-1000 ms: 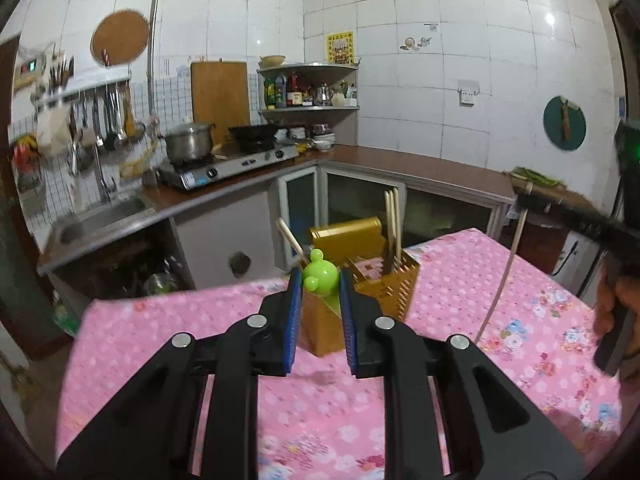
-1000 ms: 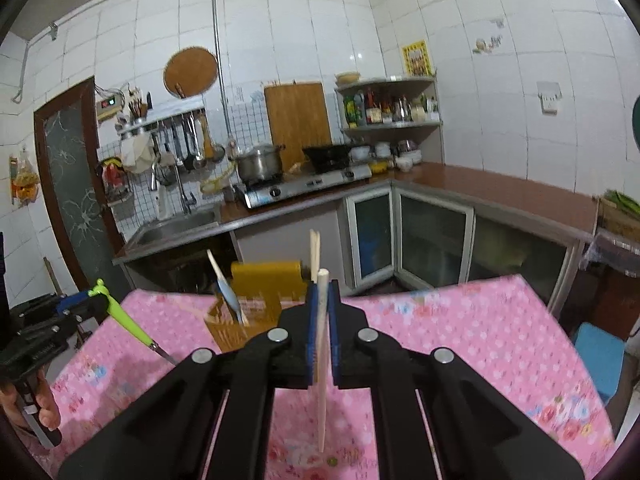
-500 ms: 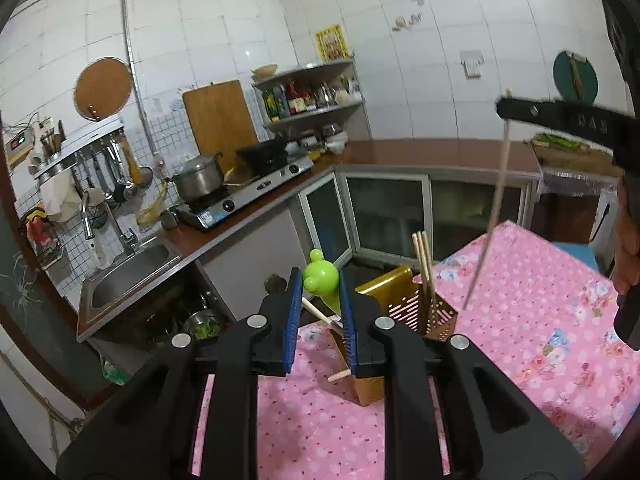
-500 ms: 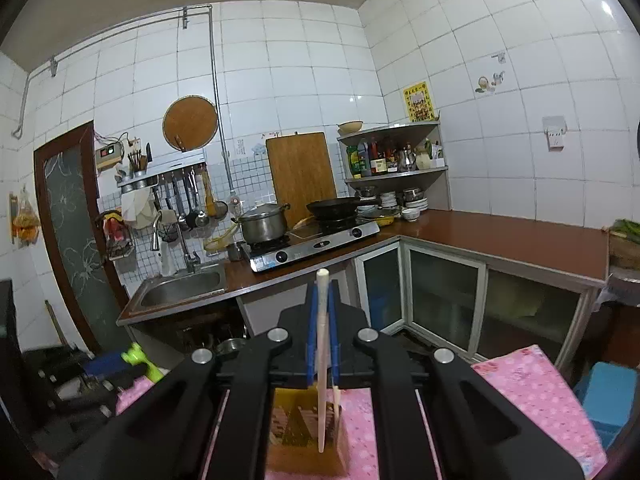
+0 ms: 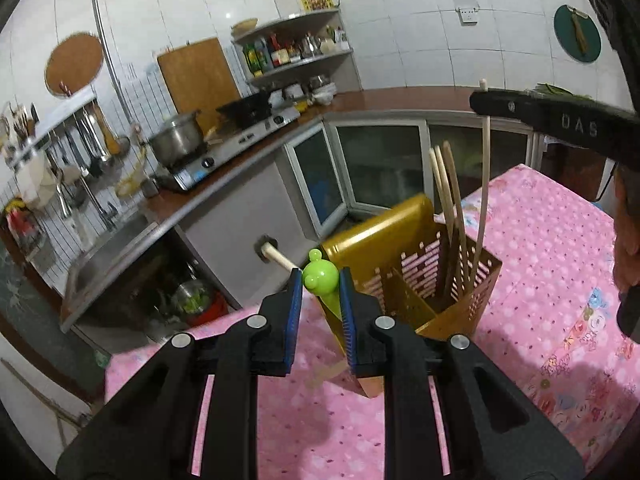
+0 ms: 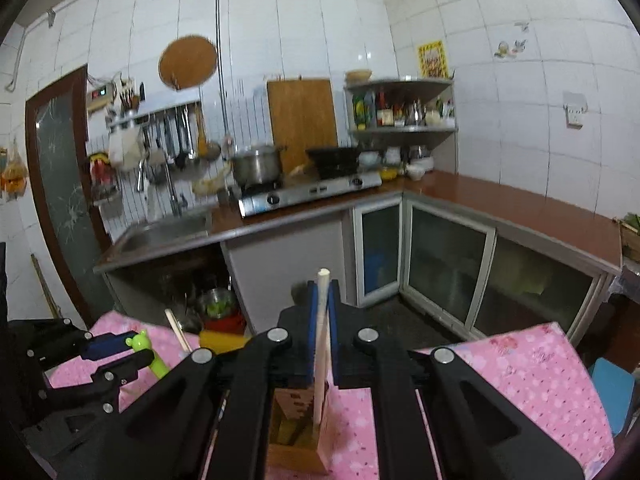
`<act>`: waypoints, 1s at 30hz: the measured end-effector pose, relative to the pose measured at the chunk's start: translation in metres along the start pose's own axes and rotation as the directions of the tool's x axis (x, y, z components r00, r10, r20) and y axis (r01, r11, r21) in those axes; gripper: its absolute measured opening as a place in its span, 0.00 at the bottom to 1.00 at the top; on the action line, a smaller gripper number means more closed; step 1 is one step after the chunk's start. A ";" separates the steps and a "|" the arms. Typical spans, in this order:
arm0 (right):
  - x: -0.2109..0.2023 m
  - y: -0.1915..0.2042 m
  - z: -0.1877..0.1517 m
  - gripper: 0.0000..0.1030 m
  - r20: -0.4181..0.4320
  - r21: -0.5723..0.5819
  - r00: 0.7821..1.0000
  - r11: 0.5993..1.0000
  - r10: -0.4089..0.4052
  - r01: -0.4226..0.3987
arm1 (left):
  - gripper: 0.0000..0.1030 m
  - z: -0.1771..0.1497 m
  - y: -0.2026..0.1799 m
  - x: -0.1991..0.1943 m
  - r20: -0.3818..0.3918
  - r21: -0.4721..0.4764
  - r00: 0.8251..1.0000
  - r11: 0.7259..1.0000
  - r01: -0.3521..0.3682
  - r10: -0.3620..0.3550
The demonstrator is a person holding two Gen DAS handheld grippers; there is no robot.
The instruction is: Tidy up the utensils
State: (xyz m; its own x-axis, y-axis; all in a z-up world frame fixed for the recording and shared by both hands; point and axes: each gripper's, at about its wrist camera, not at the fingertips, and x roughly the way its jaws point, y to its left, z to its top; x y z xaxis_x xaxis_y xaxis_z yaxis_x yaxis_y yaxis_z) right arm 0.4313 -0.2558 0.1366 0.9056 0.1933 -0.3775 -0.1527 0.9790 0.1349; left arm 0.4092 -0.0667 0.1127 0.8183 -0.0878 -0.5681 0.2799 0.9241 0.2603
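Chopstick [image 6: 321, 344] is sitting upright between my right tongs [image 6: 321, 336], which are closed tight on its upper part, with the pale tip poking out above the blue pads at the centre of the right wrist frame. Its lower end is hanging down into the yellow utensil holder [image 5: 404, 280], seen at lower centre of that frame and at centre right of the left wrist frame, standing on the pink flowered tablecloth [image 5: 552, 264]. Three more chopsticks [image 5: 450, 216] are already leaning in the holder's slotted right compartment.

My left tongs [image 5: 320, 284] are only narrowly parted and are pinching the green utensil [image 5: 320, 278] by its rounded, eared head, at the centre of the left wrist frame; its handle is running down behind the pads, and I cannot tell what kind of working end it has.

I am judging the chopstick to be light, stiff and smooth, so it is likely to slide or swing if held loosely; gripping high is letting it hang straight for dropping in. The green piece looks like hard, slick plastic, light too, and the bulbous head is giving the pads something to catch on.
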 end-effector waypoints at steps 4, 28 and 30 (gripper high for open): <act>0.018 0.002 -0.022 0.06 -0.053 -0.015 0.999 1.000 0.001 -0.001 | 0.17 -0.016 0.005 0.008 -0.003 -0.066 0.999 0.997 0.032 -0.033; -0.142 0.007 -0.120 0.92 0.049 -0.007 0.999 1.000 0.004 -0.004 | 0.95 -0.119 0.024 -0.150 0.234 -0.425 0.964 0.905 -0.016 0.127; -0.154 0.011 -0.139 0.95 0.053 -0.003 0.999 1.000 -0.006 0.006 | 0.95 -0.138 0.016 -0.156 0.223 -0.451 0.964 0.892 -0.032 0.147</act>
State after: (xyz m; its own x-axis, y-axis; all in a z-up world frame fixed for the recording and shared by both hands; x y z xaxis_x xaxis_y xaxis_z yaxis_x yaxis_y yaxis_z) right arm 0.2354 -0.2656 0.0691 0.9261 0.1836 -0.3295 -0.1481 0.9804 0.1299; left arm 0.2170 0.0125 0.0978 0.9417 -0.0315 -0.3348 -0.0029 0.9948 -0.1016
